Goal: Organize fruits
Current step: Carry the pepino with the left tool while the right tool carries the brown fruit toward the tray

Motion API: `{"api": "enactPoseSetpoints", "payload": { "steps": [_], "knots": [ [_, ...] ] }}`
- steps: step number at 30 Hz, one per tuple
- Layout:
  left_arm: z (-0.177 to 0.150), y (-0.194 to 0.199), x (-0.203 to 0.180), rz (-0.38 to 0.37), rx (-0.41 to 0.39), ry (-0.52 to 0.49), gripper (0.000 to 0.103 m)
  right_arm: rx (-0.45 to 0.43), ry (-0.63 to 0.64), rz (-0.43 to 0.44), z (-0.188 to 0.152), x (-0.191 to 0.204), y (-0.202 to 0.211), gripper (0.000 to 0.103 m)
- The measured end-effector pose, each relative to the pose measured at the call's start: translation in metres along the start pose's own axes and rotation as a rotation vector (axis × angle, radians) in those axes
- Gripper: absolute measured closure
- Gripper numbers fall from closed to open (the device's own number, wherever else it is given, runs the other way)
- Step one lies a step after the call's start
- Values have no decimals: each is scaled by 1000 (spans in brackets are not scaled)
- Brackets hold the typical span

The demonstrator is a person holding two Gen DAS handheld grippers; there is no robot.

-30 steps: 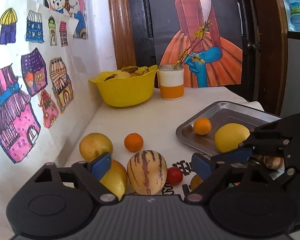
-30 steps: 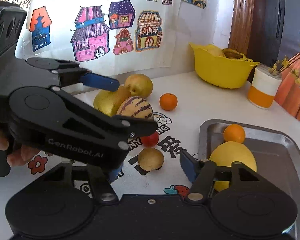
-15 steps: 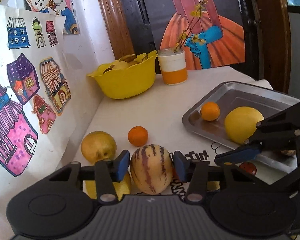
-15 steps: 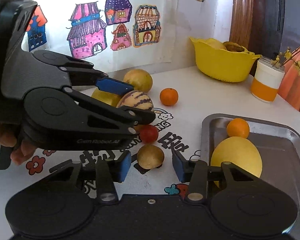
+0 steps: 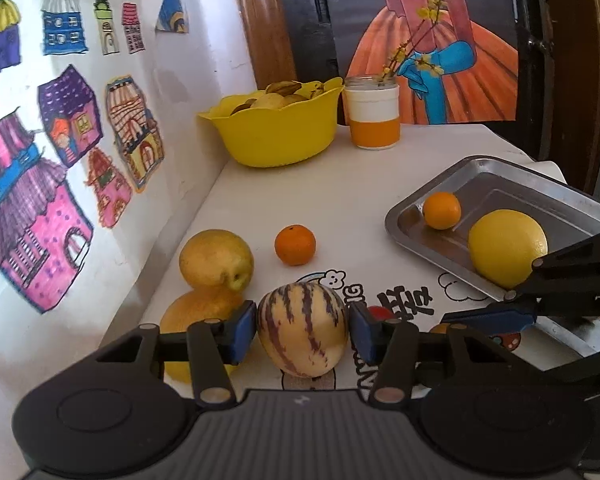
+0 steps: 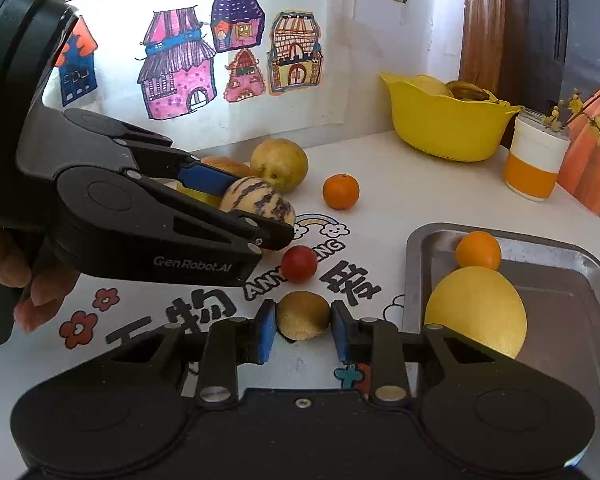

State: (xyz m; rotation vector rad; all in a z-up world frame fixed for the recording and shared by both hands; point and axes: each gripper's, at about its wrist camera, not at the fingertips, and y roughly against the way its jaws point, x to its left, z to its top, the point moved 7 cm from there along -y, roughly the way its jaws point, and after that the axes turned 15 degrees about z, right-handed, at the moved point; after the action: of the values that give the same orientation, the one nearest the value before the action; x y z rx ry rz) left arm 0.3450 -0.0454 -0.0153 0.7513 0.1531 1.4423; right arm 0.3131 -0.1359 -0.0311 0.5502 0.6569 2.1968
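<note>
A white table (image 5: 380,168) with a printed cartoon cloth carried the fruit. At its far edge stood a yellow bowl (image 5: 276,136) and, just beside it, a white-and-orange cup (image 5: 374,120). A metal tray (image 5: 512,184) lay along the right edge. Near the left edge, by the wall, sat a yellow pear (image 5: 216,258), a yellow fruit (image 5: 192,320) in front of it and a striped melon (image 5: 302,330). A tangerine (image 5: 295,245) rested mid-table. Toward the near edge lay a red tomato (image 6: 299,264) and a small brown fruit (image 6: 303,315).
</note>
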Motion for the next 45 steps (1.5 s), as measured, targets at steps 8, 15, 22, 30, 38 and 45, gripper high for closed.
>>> {"api": "enactPoseSetpoints", "payload": {
  "steps": [8, 15, 22, 30, 38, 45],
  "knots": [
    [-13, 23, 9, 8, 37, 124, 50, -36, 17, -2, -9, 14, 29, 72],
    [-21, 51, 0, -14, 54, 151, 50, -88, -34, -9, -22, 23, 59, 72],
    [-12, 79, -26, -89, 37, 178, 50, -164, -116, -72, -41, 17, 106, 72],
    [5, 103, -70, -193, 6, 191, 50, -215, -198, -202, -72, -12, 153, 72],
    [6, 115, -109, -277, 29, 241, 50, -233, -230, -298, -100, -33, 177, 72],
    [-1, 121, -132, -296, 51, 258, 49, -245, -227, -317, -111, -38, 183, 72]
  ]
}}
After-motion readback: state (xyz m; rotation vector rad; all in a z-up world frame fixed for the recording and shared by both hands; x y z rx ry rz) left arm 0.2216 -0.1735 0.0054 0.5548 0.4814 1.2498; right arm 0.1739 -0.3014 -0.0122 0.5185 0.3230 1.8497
